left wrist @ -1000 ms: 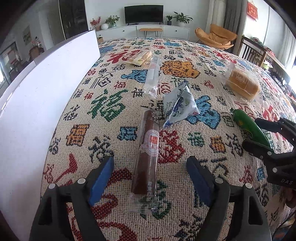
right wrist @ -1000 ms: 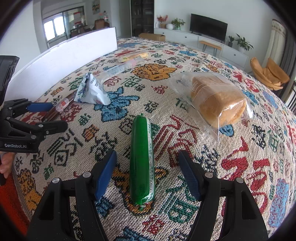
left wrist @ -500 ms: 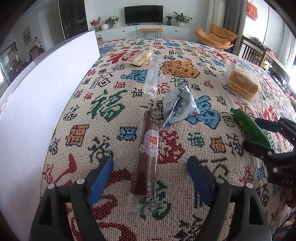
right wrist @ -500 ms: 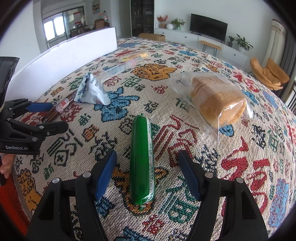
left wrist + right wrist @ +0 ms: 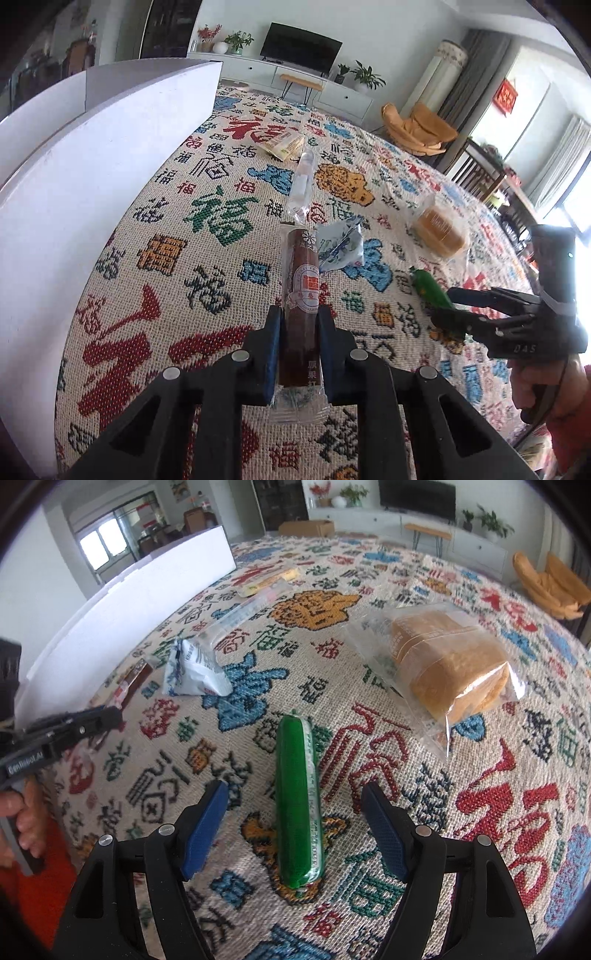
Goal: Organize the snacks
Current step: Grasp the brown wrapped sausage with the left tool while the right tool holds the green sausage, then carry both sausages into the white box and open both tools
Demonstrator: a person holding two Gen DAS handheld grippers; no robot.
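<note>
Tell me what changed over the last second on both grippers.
The left gripper has just closed onto the brown snack stick, pads pressing its sides, and tilted up. The right gripper opened slightly wider, still straddling the green sausage without touching. Bread and other snacks stayed put.

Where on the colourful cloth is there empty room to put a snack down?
Free: the wide strip between the white board and the brown stick, and the cloth right of the bread bag. Crowded: the middle, where the blue-white packet, clear tube and green stick lie close together.
</note>
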